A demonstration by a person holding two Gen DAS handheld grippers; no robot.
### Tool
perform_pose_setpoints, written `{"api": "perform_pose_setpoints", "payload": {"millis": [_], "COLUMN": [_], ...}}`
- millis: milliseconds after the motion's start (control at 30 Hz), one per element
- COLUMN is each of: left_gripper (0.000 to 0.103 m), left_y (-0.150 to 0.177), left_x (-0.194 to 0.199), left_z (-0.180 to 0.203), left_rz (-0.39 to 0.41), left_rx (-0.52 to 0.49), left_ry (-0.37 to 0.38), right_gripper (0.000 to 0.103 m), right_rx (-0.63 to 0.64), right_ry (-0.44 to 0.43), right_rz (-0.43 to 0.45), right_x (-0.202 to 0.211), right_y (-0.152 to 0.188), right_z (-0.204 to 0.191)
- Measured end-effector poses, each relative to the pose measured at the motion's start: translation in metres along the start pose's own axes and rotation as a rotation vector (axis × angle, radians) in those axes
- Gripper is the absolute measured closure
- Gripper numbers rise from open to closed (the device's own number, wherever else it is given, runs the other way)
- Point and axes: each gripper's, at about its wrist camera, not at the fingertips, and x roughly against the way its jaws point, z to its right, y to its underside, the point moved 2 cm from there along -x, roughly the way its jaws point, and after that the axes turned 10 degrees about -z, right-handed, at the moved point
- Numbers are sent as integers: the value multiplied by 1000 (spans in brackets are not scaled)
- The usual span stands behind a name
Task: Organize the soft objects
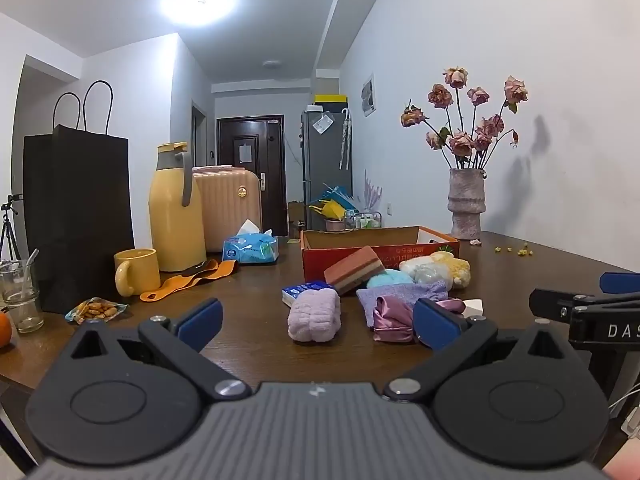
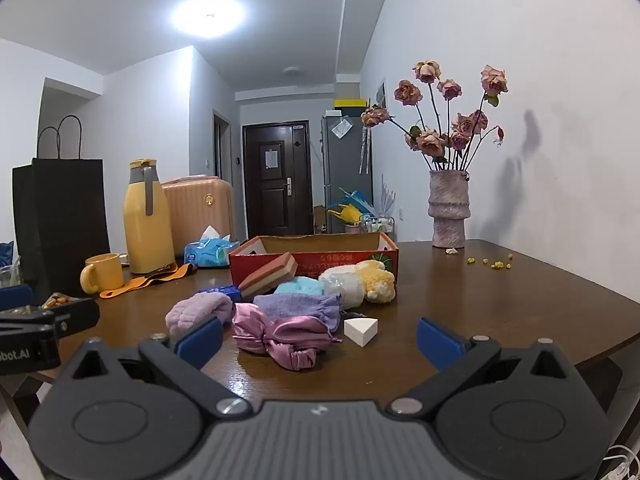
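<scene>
A pile of soft things lies on the brown table in front of a red cardboard box (image 1: 320, 264) (image 2: 340, 258): a lilac fluffy roll (image 1: 314, 316) (image 2: 198, 312), a striped sponge (image 1: 354, 270) (image 2: 270, 276), a light blue puff (image 1: 390, 279) (image 2: 300, 285), a purple cloth pouch (image 1: 400, 294) (image 2: 298, 306), a pink satin scrunchie (image 1: 392, 318) (image 2: 280, 338), a white and yellow plush (image 1: 440, 270) (image 2: 368, 280) and a white foam wedge (image 2: 361, 331). My left gripper (image 1: 318, 322) is open and empty, just short of the lilac roll. My right gripper (image 2: 320, 338) is open and empty, just short of the scrunchie.
On the left stand a yellow jug (image 1: 176, 212), a yellow mug (image 1: 136, 272), a black paper bag (image 1: 76, 216), a tissue pack (image 1: 250, 248), an orange strap (image 1: 188, 280), a snack bag (image 1: 96, 310) and a glass (image 1: 20, 296). A vase of dried roses (image 1: 466, 204) stands at the back right.
</scene>
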Motion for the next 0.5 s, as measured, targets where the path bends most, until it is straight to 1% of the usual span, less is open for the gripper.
{"api": "perform_pose_setpoints", "payload": {"millis": [67, 100, 267, 300, 500], "left_gripper": [0, 0, 0, 0, 0], "left_y": [0, -1, -1, 3, -1], "left_x": [0, 0, 0, -1, 1], "left_z": [0, 0, -2, 0, -2], "left_rz": [-3, -2, -1, 0, 1], "left_rx": [-1, 1, 0, -4, -9], "left_ry": [0, -1, 3, 4, 0], "right_gripper": [0, 0, 0, 0, 0], "right_rx": [4, 5, 21, 39, -7], "right_ry": [-10, -21, -20, -8, -19], "right_rz": [5, -8, 3, -7, -10], "right_x": [2, -2, 0, -1, -3], "right_y": [0, 3, 1, 0, 1], "right_z": [1, 1, -4, -12, -2]}}
